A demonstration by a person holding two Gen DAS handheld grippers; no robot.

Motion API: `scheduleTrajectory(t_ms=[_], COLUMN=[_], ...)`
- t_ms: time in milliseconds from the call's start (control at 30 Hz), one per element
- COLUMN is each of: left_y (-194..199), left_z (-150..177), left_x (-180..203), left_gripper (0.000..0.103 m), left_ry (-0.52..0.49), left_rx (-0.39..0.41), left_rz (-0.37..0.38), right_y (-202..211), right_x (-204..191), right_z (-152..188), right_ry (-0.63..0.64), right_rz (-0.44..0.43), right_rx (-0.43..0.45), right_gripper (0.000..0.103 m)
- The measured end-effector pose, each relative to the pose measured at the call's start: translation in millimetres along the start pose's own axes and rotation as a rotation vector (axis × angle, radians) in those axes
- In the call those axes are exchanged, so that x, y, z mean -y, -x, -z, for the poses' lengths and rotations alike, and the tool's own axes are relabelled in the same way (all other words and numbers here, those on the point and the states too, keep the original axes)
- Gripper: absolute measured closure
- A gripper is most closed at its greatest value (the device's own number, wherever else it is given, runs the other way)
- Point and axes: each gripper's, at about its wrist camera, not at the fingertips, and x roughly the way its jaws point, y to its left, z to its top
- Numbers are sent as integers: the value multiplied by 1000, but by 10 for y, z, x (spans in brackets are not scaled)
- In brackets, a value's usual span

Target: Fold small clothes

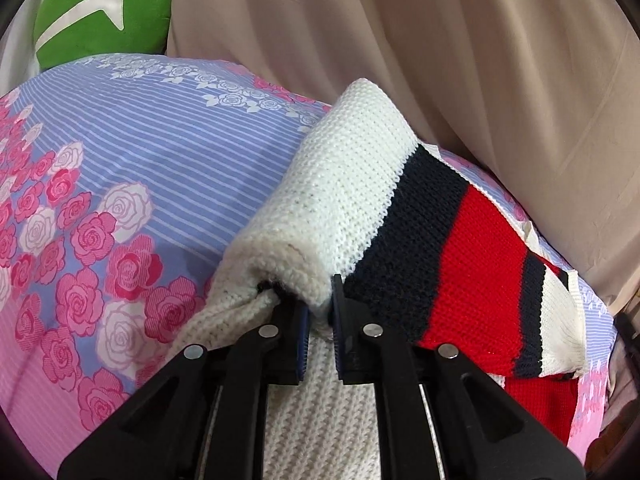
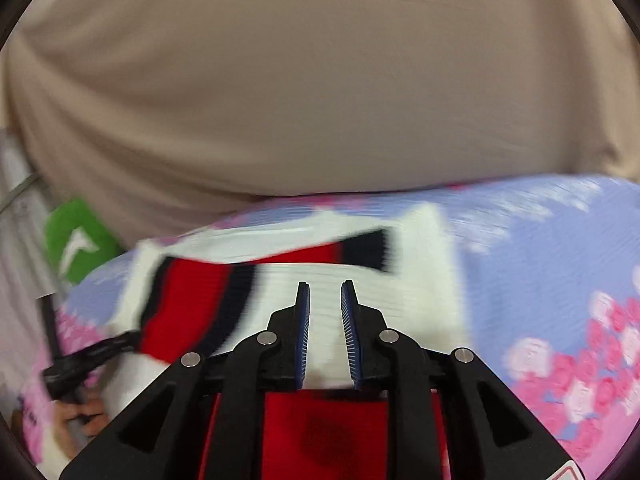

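Striped knit sweater (image 1: 400,216) on floral bedsheet (image 1: 120,184), L gripper (image 1: 320,312) clamped on white folded edge, R gripper (image 2: 325,320) over sweater w/ jaws apart, nothing held, green cushion (image 1: 104,12) past sheet's far edge.

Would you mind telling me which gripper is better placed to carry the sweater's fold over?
Left. The left gripper is already clamped on a raised white fold of the knit sweater, while the right gripper hangs open above it, holding nothing.

A bed spread with a lilac-striped, pink-rose sheet (image 1: 168,152) carries a white, navy and red knitted sweater (image 1: 460,240)
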Motion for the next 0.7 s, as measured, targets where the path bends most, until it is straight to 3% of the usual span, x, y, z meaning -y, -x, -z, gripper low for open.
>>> scheduleTrajectory(t_ms=[33, 100, 200, 300, 400, 500, 567, 600, 700], left_y=[-2, -11, 7, 44, 46, 50, 56, 30, 38], left_z=[15, 18, 23, 17, 27, 37, 44, 27, 32], left_x=[-10, -52, -101, -135, -166, -164, -168, -162, -163], left_gripper=[93, 93, 93, 93, 93, 93, 93, 93, 94], left_ry=[5, 17, 24, 29, 36, 34, 35, 36, 34], left_rx=[-1, -2, -4, -6, -7, -7, -7, -8, -7], left_rz=[5, 16, 27, 37, 46, 44, 43, 41, 40], right_y=[-187, -488, -1132, -1593, -1872, -2117, -2196, -2210, -2084], right_x=[-250, -579, -1087, -1393, -1564, -1627, -1637, -1631, -1660], right_z=[-58, -77, -109, -223, -304, -333, -321, -361, -587], right_ry=[36, 79, 139, 168, 212, 234, 275, 274, 250], right_rz=[-73, -175, -234, -233, -196, -175, -132, -141, -178], right_rx=[-39, -98, -188, -212, -210, -266, -292, -299, -205], right_gripper=[73, 64, 63, 62, 44, 41, 65, 96, 96])
